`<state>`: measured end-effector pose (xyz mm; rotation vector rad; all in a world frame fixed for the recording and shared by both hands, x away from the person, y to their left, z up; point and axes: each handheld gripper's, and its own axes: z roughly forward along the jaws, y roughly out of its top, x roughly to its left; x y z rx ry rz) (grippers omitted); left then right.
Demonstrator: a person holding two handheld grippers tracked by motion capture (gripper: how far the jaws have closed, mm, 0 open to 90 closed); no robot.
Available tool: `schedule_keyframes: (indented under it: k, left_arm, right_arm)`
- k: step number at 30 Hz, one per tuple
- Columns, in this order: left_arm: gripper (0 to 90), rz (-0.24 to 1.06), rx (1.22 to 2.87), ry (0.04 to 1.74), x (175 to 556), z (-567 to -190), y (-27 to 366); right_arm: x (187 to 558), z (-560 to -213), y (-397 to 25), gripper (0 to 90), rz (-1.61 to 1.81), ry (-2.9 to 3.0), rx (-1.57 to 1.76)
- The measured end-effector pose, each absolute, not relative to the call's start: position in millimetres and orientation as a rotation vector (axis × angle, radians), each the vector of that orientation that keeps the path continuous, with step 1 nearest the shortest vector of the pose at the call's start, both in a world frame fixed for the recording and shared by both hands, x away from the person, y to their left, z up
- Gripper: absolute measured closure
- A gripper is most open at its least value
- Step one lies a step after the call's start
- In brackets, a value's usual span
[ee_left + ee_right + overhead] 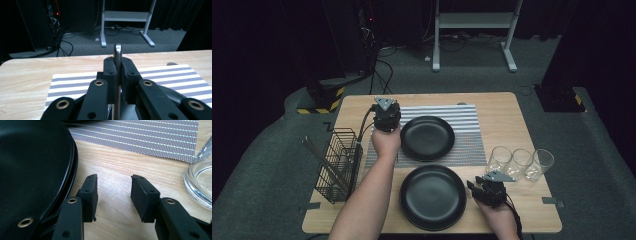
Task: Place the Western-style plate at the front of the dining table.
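My left gripper (385,117) hovers over the left edge of the striped placemat (467,117), just left of the far black plate (427,137). In the left gripper view its jaws (118,66) are shut on a thin metal utensil (118,51) that stands upright between them; I cannot tell which kind of utensil it is. My right gripper (473,186) rests low at the right rim of the near black plate (432,196). In the right gripper view it (113,187) stands open over bare wood, the plate (32,165) just to its left.
A black wire basket (337,165) holding long utensils stands at the table's left edge. Three clear glasses (500,159) line up at the right, one glass (200,177) close to my right gripper. The table ends just beyond the placemat (72,82).
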<state>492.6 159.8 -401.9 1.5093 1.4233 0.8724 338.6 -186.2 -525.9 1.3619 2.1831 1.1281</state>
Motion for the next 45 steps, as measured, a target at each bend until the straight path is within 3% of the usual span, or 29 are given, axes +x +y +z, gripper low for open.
schedule_keyframes:
  k: [26,45]
  left_arm:
    - [82.5,0.755,1.487,1.478,526.4,-422.1,187.8]
    - [82.7,0.746,1.492,1.489,524.1,-417.5,197.2]
  right_arm:
    - [338.3,-526.1,-185.1,56.3,1.107,2.175,1.369]
    - [338.0,-525.9,-184.8,56.4,1.108,2.176,1.368]
